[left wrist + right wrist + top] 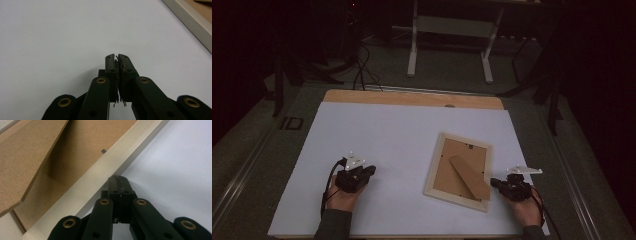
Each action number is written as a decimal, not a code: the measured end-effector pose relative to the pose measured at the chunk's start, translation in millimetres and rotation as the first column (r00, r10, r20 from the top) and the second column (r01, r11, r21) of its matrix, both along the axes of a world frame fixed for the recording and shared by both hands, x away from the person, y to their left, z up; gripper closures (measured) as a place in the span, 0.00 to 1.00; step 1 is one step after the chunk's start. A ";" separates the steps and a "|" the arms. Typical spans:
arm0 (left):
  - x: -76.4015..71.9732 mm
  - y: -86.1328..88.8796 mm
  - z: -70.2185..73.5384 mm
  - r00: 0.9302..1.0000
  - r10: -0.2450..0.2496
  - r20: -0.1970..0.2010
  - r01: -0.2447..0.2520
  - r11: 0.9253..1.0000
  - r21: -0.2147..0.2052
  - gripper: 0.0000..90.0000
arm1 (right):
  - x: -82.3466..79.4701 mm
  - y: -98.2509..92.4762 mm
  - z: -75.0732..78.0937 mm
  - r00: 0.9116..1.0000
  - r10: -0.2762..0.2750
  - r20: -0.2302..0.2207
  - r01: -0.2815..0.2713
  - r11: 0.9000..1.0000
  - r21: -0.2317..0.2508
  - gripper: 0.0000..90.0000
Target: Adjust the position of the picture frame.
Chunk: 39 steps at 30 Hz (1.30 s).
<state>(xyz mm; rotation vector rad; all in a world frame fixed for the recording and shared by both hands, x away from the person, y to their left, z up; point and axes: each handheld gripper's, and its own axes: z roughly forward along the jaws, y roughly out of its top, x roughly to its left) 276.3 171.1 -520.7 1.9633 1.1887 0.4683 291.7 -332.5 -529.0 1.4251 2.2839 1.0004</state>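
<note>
A pale wooden picture frame [433, 172] lies face down on the white sheet [382, 140], its brown backing board and folding stand [469, 176] facing up. My right gripper [495, 182] is shut with nothing in it, its tips right at the frame's right edge [100, 172]; in the right gripper view the shut tips [118, 178] sit against that pale rail. My left gripper [371, 171] rests on the sheet left of the frame, jaws together and empty [116, 56]. A corner of the frame [192, 22] shows at the top right of the left gripper view.
The white sheet covers a wooden table [412, 97] whose far edge shows bare. Beyond it stand a white table base [449, 35] and cables [362, 65] on a dark floor. Open sheet lies between and beyond the grippers.
</note>
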 end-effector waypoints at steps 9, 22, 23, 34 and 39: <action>-0.3 -3.0 -0.6 1.000 -0.024 -0.003 0.024 1.000 0.003 0.95 | -0.5 6.0 -0.2 0.999 0.032 0.000 -0.032 0.999 -0.004 1.00; -0.3 -5.7 0.0 0.999 -0.038 -0.024 0.038 0.999 0.003 0.88 | -1.9 13.0 0.0 0.998 0.068 0.000 -0.068 0.998 -0.013 1.00; -0.1 -5.6 0.1 0.999 -0.041 -0.025 0.041 0.999 0.000 0.88 | -1.9 13.3 0.0 0.998 0.070 -0.001 -0.070 0.997 -0.012 1.00; -0.1 -5.2 0.8 0.999 -0.046 -0.022 0.045 0.999 -0.013 0.88 | -2.4 18.3 0.1 0.995 0.097 0.000 -0.097 0.995 -0.018 1.00; -0.7 -6.6 1.0 0.998 -0.059 -0.020 0.059 0.998 -0.017 0.87 | -2.8 21.6 0.2 0.993 0.114 -0.003 -0.114 0.993 -0.018 1.00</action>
